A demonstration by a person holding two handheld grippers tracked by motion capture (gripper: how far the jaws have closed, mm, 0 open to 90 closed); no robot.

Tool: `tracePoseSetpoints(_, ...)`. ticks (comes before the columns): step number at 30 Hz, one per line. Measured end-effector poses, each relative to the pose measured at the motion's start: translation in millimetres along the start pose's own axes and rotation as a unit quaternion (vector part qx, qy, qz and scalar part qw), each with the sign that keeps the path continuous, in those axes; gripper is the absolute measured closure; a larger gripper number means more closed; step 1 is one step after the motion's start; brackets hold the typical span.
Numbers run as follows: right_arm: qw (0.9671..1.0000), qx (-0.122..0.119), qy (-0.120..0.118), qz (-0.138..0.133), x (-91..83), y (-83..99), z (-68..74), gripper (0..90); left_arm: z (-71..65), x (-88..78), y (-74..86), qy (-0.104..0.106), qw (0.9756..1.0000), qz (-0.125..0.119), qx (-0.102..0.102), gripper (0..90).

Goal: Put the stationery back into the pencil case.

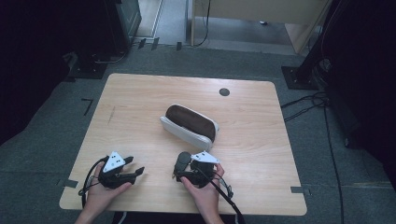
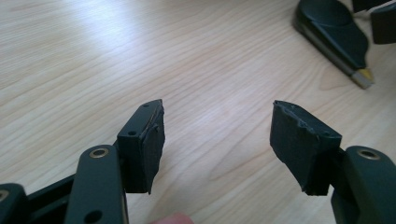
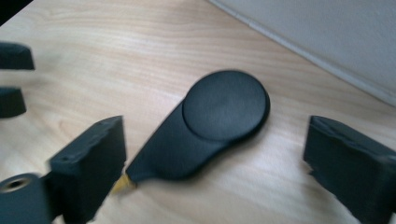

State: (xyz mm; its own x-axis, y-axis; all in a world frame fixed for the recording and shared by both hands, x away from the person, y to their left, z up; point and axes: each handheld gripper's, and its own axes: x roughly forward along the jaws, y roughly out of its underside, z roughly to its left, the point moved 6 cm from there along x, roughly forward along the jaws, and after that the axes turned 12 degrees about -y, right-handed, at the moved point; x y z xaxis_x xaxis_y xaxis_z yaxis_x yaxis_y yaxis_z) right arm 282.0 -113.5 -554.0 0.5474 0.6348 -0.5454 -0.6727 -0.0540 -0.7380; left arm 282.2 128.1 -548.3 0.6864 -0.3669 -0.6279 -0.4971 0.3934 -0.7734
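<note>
A black flat tool (image 1: 182, 161) with a round head and a small gold tip lies on the wooden table (image 1: 140, 98) near the front edge. My right gripper (image 1: 180, 170) stands open around it; in the right gripper view the tool (image 3: 210, 126) lies between the two wide-apart jaws of the right gripper (image 3: 217, 142), and neither pad touches it. My left gripper (image 1: 136, 167) is open at the front left, over bare wood, with nothing between its jaws (image 2: 219, 137). The left gripper view has the tool (image 2: 334, 35) at the upper right.
A white pouch (image 1: 189, 125) with a brown inside lies open at the table's middle, just beyond the right gripper. A dark round grommet (image 1: 224, 92) sits near the far edge. Cables and dark stands surround the table on the floor.
</note>
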Motion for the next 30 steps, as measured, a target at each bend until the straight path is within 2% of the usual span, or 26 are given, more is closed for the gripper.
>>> tracePoseSetpoints(5, 0.9994, 0.003, 0.033, 0.001, 10.5, -6.4, 1.4, 0.0, -0.3, 2.2, 1.3, -0.007, 1.0, 0.003, 0.006, 36.7)
tracePoseSetpoints(11, 0.9977, -0.022, 0.062, 0.016, 19.4, -4.4, 4.6, 0.0, -1.2, 3.3, 1.9, -0.009, 0.9999, 0.006, 0.007, 37.8)
tracePoseSetpoints(15, 0.9956, -0.043, 0.08, 0.022, 22.0, -1.9, 5.9, 8.0, -2.1, 3.3, 2.5, -0.009, 0.9999, 0.007, 0.008, 38.2)
tracePoseSetpoints(18, 0.9951, -0.052, 0.08, 0.026, 22.5, -1.2, 7.3, 13.3, -2.6, 3.5, 2.7, -0.009, 0.9999, 0.009, 0.011, 38.8)
tracePoseSetpoints(19, 0.9938, -0.066, 0.084, 0.031, 22.0, -0.5, 8.1, 17.0, -3.4, 3.7, 2.7, -0.007, 0.9999, 0.008, 0.012, 39.0)
tracePoseSetpoints(20, 0.9934, -0.069, 0.086, 0.032, 21.6, -0.1, 8.3, 19.0, -3.7, 3.5, 2.7, -0.004, 0.9999, 0.008, 0.013, 39.2)
tracePoseSetpoints(22, 0.9922, -0.085, 0.085, 0.034, 20.2, 0.3, 8.5, 27.5, -3.6, 3.7, 2.6, -0.003, 0.9999, 0.007, 0.013, 39.8)
tracePoseSetpoints(24, 0.9922, -0.092, 0.078, 0.033, 17.8, 0.6, 7.6, 34.6, -3.9, 3.8, 2.3, -0.001, 0.9999, 0.006, 0.012, 40.2)
tracePoseSetpoints(25, 0.9922, -0.092, 0.078, 0.033, 17.8, 0.6, 7.6, 34.6, -3.9, 3.8, 2.3, -0.001, 0.9999, 0.006, 0.012, 40.3)
tracePoseSetpoints(26, 0.9917, -0.107, 0.06, 0.037, 15.2, 1.4, 7.4, 41.6, -4.0, 3.7, 2.1, -0.001, 0.9999, 0.005, 0.013, 40.4)
tracePoseSetpoints(30, 0.9904, -0.127, 0.035, 0.041, 11.3, 3.6, 6.7, 47.3, -5.7, 3.2, 1.3, 0.004, 0.9999, 0.001, 0.016, 40.5)
